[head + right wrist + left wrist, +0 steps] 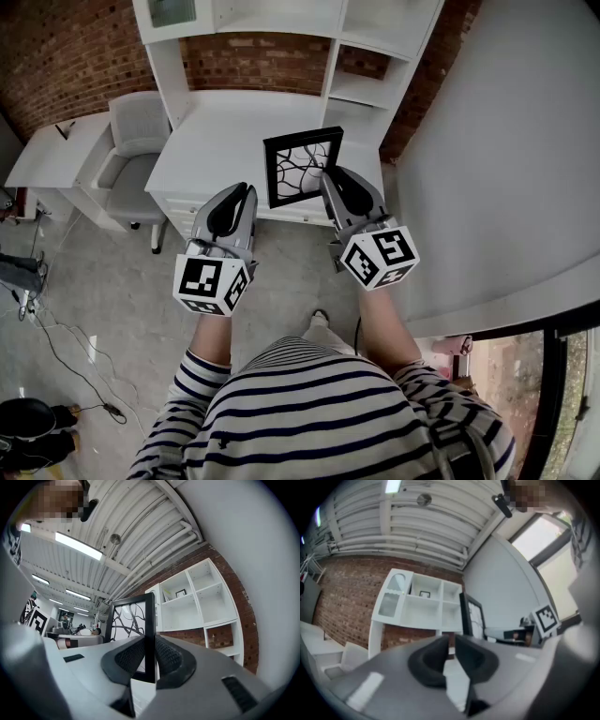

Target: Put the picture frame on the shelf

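Note:
The black picture frame (303, 167) with a black-and-white branch print hangs upright in the air above the white desk (216, 131). My right gripper (328, 174) is shut on its right edge. In the right gripper view the frame (129, 620) stands between the ribbed pads (169, 657), with my gripper (150, 656) facing the white shelf unit (197, 597). My left gripper (246, 189) hovers beside the frame, to its left, shut with nothing in it. From the left gripper (451, 649) the frame (471, 616) shows edge-on before the shelf unit (422, 604).
The shelf unit (375, 47) rises over the desk against a brick wall. A small framed picture (180, 593) stands in one upper compartment. A grey chair (131, 155) sits left of the desk. A white wall (506, 169) runs along the right. Cables lie on the floor at left.

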`<state>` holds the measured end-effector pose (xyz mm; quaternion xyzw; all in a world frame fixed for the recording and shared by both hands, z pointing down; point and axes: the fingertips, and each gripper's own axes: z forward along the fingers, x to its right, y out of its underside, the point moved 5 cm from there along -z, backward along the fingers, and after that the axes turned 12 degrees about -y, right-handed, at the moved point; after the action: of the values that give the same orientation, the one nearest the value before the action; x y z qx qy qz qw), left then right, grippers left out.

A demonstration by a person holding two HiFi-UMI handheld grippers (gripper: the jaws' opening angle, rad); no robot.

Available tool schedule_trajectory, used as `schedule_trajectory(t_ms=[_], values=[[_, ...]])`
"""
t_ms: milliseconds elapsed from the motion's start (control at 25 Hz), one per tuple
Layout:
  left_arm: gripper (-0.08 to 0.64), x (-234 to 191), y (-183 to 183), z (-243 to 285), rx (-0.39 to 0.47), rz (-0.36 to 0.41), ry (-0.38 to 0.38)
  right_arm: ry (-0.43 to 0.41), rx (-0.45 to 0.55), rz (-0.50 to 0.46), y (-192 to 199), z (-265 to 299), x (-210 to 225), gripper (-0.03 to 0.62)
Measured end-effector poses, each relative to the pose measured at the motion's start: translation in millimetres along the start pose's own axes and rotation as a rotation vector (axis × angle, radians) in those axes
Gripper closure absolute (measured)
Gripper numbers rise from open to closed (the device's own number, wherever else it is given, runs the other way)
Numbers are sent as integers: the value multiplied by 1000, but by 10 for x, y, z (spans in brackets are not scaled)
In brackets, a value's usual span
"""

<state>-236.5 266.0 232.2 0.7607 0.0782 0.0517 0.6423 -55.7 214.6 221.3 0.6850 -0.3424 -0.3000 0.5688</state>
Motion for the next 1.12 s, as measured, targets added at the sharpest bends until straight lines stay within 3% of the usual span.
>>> schedule_trajectory(t_ms=[720,1120], values=[[514,27,63,58,-5,-5,11,14,31,23,34,-14,57,528],[514,193,179,373,-15,-18,35,55,61,52,71,-98,436,528]])
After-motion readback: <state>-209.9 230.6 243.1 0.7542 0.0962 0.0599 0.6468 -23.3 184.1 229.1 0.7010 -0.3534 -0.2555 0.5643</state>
